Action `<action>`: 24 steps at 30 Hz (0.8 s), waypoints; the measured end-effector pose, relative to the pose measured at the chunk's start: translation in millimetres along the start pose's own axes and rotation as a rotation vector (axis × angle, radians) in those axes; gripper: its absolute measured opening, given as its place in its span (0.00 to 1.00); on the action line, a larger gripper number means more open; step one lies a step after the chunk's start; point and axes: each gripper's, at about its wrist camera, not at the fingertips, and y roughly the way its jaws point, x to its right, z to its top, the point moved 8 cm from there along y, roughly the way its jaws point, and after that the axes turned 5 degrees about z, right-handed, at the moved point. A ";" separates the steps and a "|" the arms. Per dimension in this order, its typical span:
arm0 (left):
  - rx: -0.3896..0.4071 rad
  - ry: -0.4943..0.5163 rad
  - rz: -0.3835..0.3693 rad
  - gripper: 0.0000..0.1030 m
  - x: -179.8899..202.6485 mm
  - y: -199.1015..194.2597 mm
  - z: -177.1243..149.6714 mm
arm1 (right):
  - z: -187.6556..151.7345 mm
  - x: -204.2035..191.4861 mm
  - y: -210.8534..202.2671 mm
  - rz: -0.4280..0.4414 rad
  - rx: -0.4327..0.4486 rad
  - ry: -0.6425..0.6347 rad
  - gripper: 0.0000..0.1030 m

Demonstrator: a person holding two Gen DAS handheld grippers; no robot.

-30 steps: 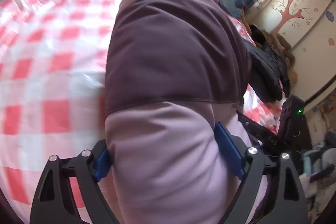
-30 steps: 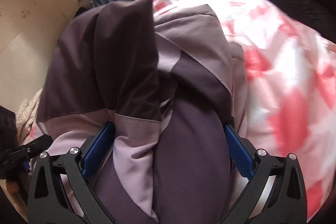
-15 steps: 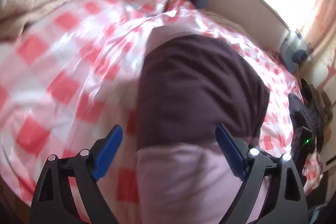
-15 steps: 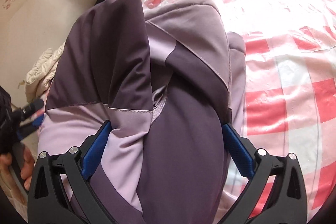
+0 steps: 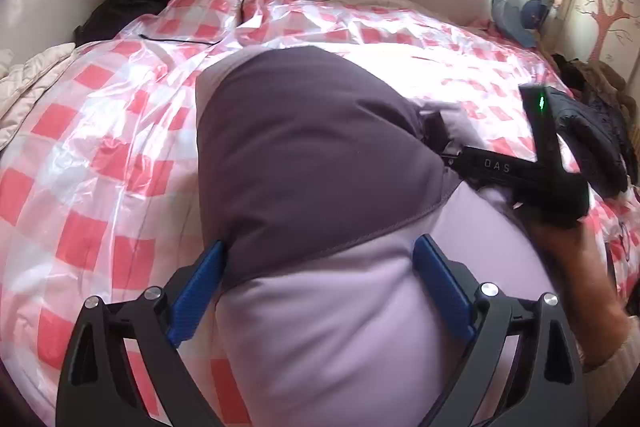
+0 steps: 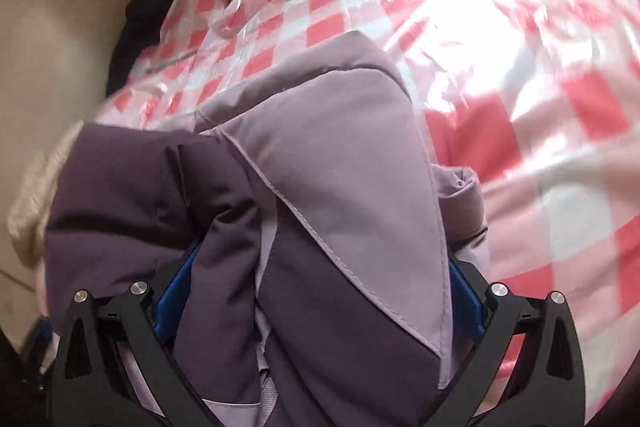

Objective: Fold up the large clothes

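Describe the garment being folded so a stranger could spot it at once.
Start at the bed's red-and-white checked cover. The jacket lies bundled on it between both grippers. Its two-tone purple, dark plum over pale lilac, separates it from the black clothes nearby.

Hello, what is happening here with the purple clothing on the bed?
A person is folding a large purple jacket on a bed covered by a red-and-white checked plastic sheet, using a handheld claw in each hand. The left claw has the bulky light and dark purple fabric between its blue pads. The right claw likewise straddles a bunched, folded part of the jacket. The fold is not finished yet.
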 end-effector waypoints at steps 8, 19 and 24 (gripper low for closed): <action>0.037 0.003 0.032 0.89 2.4 -4.8 -7.9 | -5.1 -38.1 -56.7 -0.125 -0.015 -0.205 0.94; 0.074 0.053 0.075 0.89 11.4 -9.5 -12.8 | -109.5 -11.0 -65.2 0.079 0.009 0.040 0.94; 0.085 0.034 0.074 0.89 7.0 -9.7 -14.1 | -98.0 -26.4 -95.1 -0.016 0.014 -0.061 0.94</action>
